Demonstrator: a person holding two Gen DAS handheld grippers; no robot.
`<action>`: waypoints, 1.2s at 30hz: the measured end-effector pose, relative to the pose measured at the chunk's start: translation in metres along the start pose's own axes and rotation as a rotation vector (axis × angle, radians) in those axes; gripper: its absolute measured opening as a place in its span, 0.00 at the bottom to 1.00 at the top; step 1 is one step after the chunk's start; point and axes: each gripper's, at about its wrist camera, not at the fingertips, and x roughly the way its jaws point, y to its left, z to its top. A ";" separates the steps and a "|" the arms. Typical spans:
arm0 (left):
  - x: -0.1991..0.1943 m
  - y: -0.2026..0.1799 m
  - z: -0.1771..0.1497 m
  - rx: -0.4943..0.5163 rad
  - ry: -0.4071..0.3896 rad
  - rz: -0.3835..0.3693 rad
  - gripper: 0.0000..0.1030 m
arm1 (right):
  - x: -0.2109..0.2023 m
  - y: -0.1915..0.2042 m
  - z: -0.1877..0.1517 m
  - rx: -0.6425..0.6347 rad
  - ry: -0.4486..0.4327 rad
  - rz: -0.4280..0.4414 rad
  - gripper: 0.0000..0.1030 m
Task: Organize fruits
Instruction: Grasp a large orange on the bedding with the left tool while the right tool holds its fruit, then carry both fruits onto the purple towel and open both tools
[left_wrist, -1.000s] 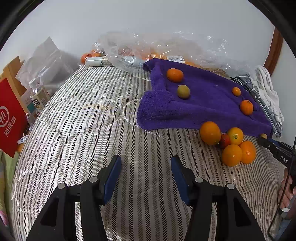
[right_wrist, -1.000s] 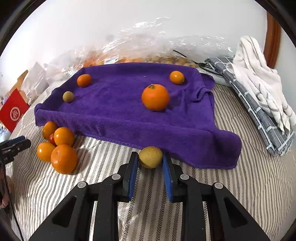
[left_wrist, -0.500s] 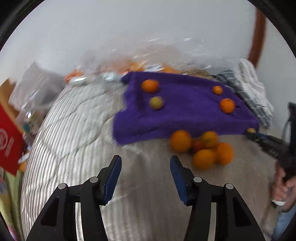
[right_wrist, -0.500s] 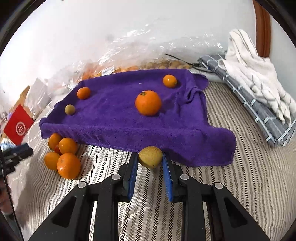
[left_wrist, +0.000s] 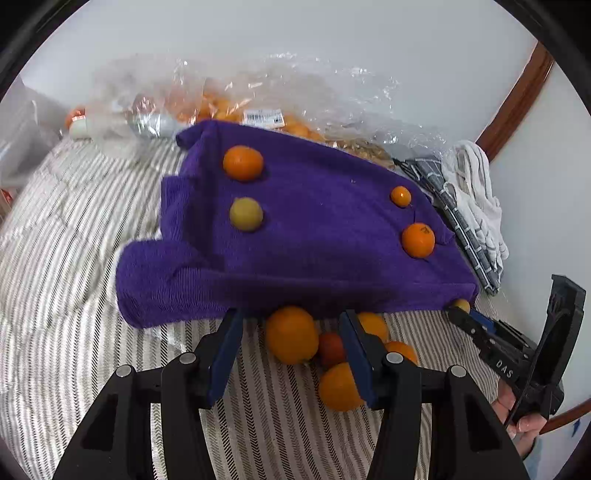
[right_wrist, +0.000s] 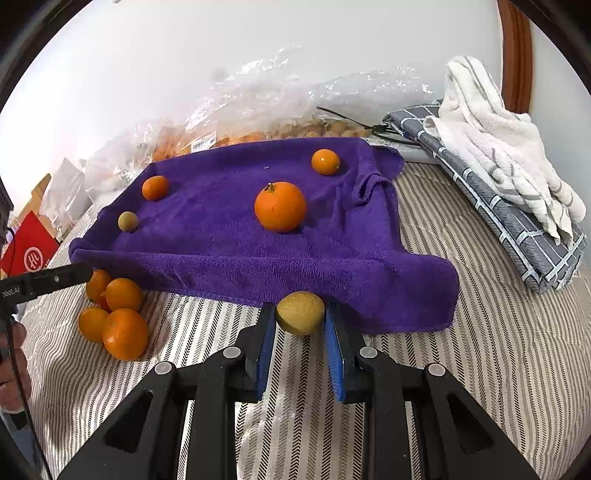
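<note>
Clamping a yellow-green fruit (right_wrist: 300, 312), the right hand-held gripper (right_wrist: 300, 325) contrasts with the spread-apart left hand-held gripper (left_wrist: 291, 332).

Bright, even daylight, soft shadows under fruit. Glare on plastic bag (right_wrist: 295, 92). Strong fisheye bend + black vignette at edges. Left view slightly motion-blurred; right sharp.

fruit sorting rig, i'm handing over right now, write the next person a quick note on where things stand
Right gripper: shut on a yellow-green fruit, at the near edge of the purple towel.
Left gripper: open, empty, hovering over the loose pile of oranges on the bedspread, in front of the towel.
Done: four fruits on the towel, namely a big orange, two smaller ones and a greenish one.
Left: place the held fruit, then move the pile.
</note>
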 end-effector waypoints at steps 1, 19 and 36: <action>0.001 0.000 -0.001 0.002 0.004 -0.007 0.50 | 0.001 0.000 0.000 -0.001 0.002 0.000 0.26; 0.007 -0.006 -0.005 0.022 -0.033 0.018 0.29 | 0.002 0.001 0.001 -0.010 0.000 0.001 0.26; -0.033 -0.035 -0.009 0.192 -0.292 0.163 0.29 | -0.002 0.002 0.000 -0.008 -0.019 -0.001 0.26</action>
